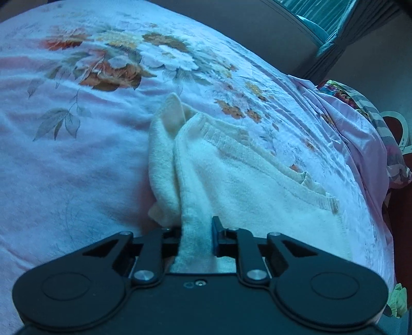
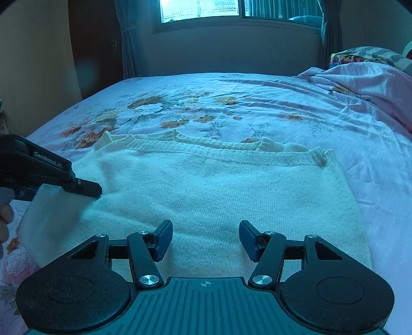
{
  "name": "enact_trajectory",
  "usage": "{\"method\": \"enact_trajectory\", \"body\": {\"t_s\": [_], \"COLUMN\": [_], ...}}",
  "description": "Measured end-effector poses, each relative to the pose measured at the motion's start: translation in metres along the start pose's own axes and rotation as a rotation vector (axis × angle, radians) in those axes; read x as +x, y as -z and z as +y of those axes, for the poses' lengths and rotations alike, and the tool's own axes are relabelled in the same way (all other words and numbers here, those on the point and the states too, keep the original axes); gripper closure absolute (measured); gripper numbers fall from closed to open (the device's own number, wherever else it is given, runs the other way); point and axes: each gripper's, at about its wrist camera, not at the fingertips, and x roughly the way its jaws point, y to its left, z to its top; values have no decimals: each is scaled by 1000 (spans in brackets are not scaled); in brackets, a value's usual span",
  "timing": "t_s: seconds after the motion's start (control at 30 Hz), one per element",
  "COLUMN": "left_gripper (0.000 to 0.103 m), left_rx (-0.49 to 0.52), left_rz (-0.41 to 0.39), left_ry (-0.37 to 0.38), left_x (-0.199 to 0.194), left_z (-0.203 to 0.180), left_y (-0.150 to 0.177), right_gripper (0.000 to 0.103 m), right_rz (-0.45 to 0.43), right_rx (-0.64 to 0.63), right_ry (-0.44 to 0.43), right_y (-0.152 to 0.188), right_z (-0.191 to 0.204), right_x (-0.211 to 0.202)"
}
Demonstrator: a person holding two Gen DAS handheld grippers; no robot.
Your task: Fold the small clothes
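Note:
A small cream knitted sweater lies spread on the floral bedspread, ribbed hem toward the far side. In the left wrist view the sweater has a fold of its left edge pinched in my left gripper, which is shut on it and lifts it slightly. That left gripper also shows at the left of the right wrist view, at the sweater's left edge. My right gripper is open and empty, hovering low over the sweater's near middle.
The pink floral bedspread covers the bed. A bunched pink sheet and colourful pillow lie at the far right. A window and curtains stand behind the bed. The bed's right edge drops off in the left wrist view.

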Motion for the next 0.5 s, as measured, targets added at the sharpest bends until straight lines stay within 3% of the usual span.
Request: {"method": "enact_trajectory", "body": {"t_s": [0.07, 0.13, 0.23, 0.37, 0.47, 0.5], "left_gripper": [89, 89, 93, 93, 93, 100], "left_rx": [63, 136, 238, 364, 404, 406], "left_rz": [-22, -30, -22, 36, 130, 167], "left_ry": [8, 10, 31, 41, 53, 59], "left_x": [-13, -22, -25, 0, 34, 45], "left_z": [-21, -48, -99, -176, -216, -226], "left_y": [-4, -9, -10, 8, 33, 41], "right_gripper": [45, 45, 45, 45, 45, 45], "right_rz": [61, 43, 5, -34, -9, -1], "right_rx": [-31, -61, 56, 179, 251, 266], "right_ry": [2, 9, -57, -140, -212, -228], "right_y": [6, 12, 12, 23, 36, 41], "right_z": [5, 6, -13, -49, -78, -87], "right_x": [15, 17, 0, -37, -54, -58]}}
